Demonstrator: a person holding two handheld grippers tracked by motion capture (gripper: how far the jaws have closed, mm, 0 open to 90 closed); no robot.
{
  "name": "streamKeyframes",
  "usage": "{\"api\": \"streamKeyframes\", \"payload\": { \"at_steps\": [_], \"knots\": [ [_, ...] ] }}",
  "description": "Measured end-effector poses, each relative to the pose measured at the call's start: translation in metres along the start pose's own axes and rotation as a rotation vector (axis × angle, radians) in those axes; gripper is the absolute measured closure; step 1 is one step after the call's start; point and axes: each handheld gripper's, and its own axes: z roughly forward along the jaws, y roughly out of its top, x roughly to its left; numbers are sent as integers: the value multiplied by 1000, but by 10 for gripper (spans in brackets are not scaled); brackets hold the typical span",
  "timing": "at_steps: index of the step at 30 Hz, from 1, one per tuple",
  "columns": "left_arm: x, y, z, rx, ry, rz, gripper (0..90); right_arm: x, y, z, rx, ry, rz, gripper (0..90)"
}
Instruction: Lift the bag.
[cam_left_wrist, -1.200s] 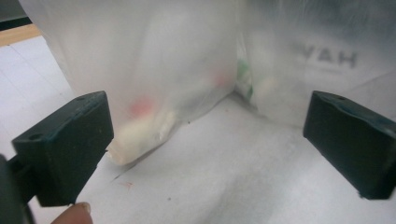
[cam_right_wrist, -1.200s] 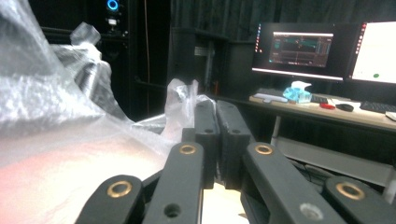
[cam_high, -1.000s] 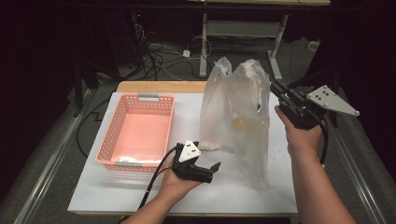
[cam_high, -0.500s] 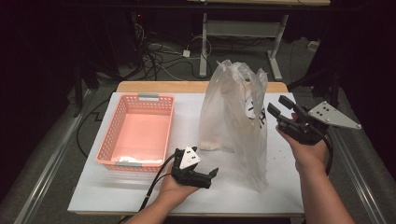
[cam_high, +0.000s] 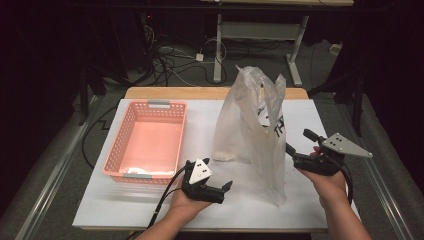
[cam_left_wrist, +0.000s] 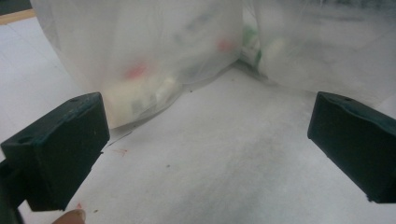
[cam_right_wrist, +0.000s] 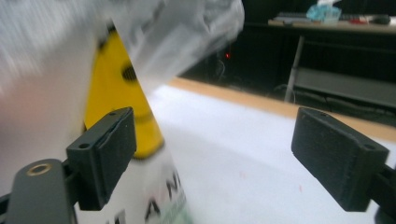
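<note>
High view first: a translucent white plastic bag (cam_high: 252, 132) with yellow and black print stands upright at the table's centre, items dimly visible inside; the right gripper (cam_high: 298, 147), at about four o'clock from the bag, has just been opening, its jaws wide with nothing between them, one jaw close beside the film; the left gripper (cam_high: 226, 189), at seven o'clock, gapes empty; a pink slotted plastic basket (cam_high: 119, 156) sits at nine o'clock on the white table (cam_high: 100, 210).
</note>
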Motion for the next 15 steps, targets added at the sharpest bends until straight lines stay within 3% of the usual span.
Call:
{"api": "streamKeyframes", "payload": {
  "at_steps": [8,15],
  "knots": [
    [1,-2,0,10,4,1,0,-2,-34,-5,91,-38,7,2],
    [1,-4,0,28,7,8,0,-5,-61,-8,130,-35,13,2]
  ]
}}
